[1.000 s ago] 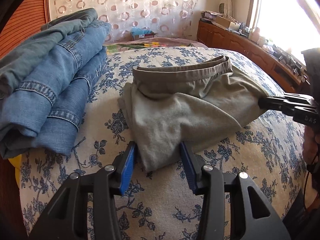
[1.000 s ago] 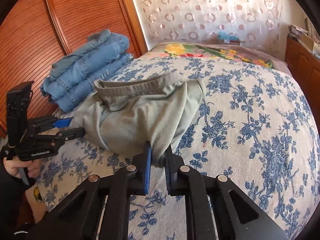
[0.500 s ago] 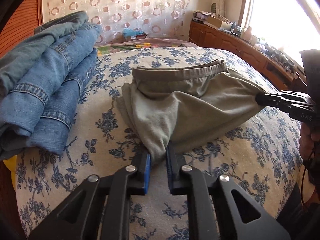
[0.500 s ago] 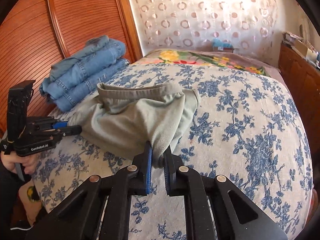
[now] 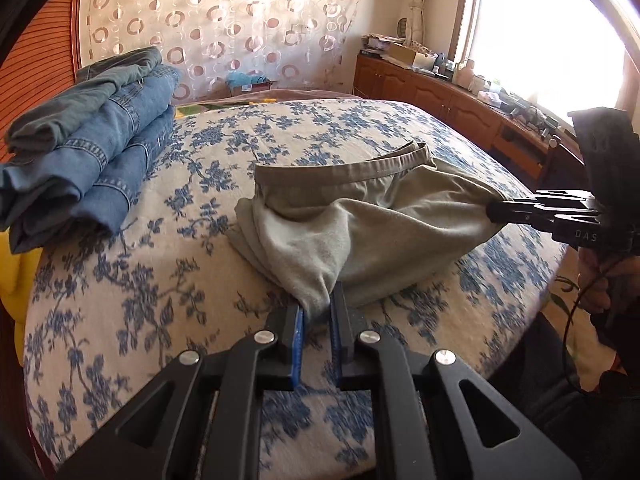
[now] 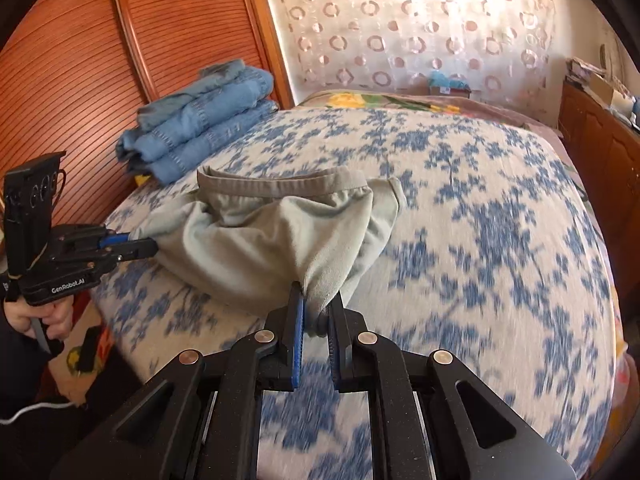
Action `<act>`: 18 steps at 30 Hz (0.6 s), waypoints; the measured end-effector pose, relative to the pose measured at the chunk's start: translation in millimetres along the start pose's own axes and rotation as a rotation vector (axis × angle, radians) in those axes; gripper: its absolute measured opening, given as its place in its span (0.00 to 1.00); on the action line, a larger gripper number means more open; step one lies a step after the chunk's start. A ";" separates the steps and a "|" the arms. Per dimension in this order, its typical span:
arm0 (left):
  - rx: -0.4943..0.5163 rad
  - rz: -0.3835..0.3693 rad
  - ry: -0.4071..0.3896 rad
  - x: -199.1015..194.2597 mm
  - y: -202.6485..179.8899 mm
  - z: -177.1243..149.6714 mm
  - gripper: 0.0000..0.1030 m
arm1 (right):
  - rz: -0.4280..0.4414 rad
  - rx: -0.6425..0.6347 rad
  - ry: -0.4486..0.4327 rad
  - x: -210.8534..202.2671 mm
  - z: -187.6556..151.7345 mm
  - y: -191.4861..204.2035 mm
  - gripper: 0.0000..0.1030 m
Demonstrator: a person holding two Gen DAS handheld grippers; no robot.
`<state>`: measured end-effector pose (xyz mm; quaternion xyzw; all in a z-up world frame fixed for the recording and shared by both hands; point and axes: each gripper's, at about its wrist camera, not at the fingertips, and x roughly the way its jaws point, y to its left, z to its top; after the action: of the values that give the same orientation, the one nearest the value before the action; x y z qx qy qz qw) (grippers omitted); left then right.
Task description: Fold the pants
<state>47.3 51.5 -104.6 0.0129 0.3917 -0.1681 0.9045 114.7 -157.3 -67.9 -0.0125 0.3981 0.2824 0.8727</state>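
The olive-grey pants (image 5: 360,232) are lying bunched on the bed (image 5: 160,280), on its blue-flowered cover, with the waistband (image 5: 344,170) facing the curtained wall. The left claw (image 5: 318,320) is pinching a gathered corner of the pants at the near edge, its blue-padded fingers pressed onto the fabric. The right claw (image 6: 316,316) is likewise pinching another corner, and the cloth between the two is being held stretched just above the cover. A stack of folded blue jeans (image 5: 88,140) is sitting near the wooden headboard, apart from the pants. A wooden cabinet (image 5: 452,96) is standing along the window side
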 end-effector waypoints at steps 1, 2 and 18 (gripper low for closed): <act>0.002 0.002 -0.001 -2.4 -1.8 -3.0 0.08 | 0.005 0.003 0.000 -2.6 -2.9 0.9 0.07; -0.004 -0.001 -0.001 -3.8 -2.3 -5.5 0.08 | 0.010 0.006 0.001 -5.7 -6.5 2.4 0.07; -0.013 0.019 -0.074 -37.3 -3.4 9.6 0.41 | -0.057 -0.030 -0.061 -34.1 0.3 13.4 0.24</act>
<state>29.2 57.7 -70.9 0.0045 0.3588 -0.1575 0.9200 90.3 -162.4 -41.1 -0.0284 0.3666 0.2634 0.8918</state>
